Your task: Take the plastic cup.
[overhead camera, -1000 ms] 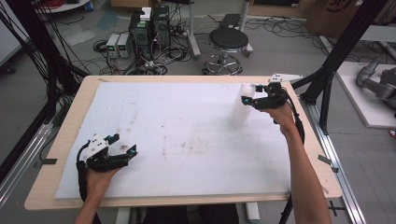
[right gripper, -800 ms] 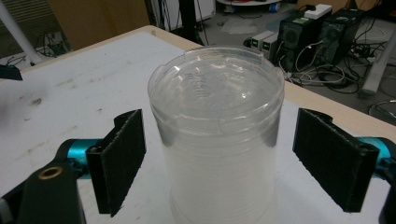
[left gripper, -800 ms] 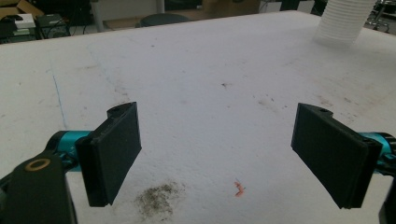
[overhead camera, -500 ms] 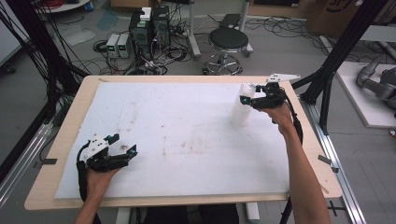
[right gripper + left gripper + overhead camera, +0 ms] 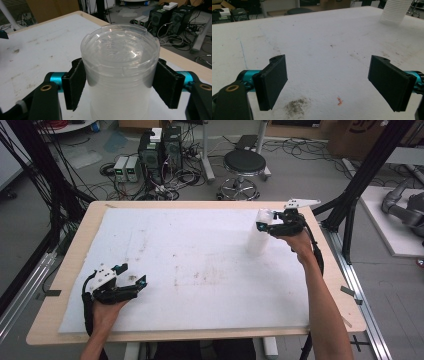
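Right gripper closes around a stack of clear plastic cups

The right gripper [image 5: 120, 82] has just been closing; the upside-down stack of clear plastic cups [image 5: 120, 67] stands between its jaws, both pads against the sides just under the top. The left gripper [image 5: 329, 82] rests low over the white foam sheet [image 5: 190, 255], jaws spread with nothing between them, the stack well ahead of it to its right.

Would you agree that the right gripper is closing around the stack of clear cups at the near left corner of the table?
Not quite: the stack of cups stands at the far right of the table, not the near left corner, as the high view shows. The rest holds: the right gripper has its jaws on either side of the stack and has just been closing on it.
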`<state>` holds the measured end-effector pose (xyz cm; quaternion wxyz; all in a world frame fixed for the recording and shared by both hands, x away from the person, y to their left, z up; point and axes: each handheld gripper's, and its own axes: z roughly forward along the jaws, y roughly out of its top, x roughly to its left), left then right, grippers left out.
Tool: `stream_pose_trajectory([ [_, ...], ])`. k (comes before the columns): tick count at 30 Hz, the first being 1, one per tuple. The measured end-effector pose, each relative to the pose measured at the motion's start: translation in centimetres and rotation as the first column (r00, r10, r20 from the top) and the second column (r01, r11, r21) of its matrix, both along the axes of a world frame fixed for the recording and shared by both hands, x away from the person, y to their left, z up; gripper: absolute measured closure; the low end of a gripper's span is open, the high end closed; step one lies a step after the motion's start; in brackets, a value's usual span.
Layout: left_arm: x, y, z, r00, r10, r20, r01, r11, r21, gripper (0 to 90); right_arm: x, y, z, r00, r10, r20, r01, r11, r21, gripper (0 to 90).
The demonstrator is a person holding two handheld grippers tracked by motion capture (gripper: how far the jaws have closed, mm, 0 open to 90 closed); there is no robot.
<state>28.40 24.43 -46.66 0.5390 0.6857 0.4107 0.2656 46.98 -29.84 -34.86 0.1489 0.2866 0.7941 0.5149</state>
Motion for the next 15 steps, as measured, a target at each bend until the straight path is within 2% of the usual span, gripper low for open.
stream_pose_trajectory([
  [3,0.0,0.0,0.0,1.0,0.0,0.001,0.0,1.0,-0.002,15.7,-0.03,0.15,0.01,1.0,-0.004,0.005,0.004,1.0,-0.006,34.8],
  [15,0.01,-0.02,0.0,1.0,-0.001,0.0,0.001,1.0,-0.002,15.7,-0.14,0.2,0.14,0.9999,-0.007,0.014,0.007,1.0,-0.013,35.5],
])
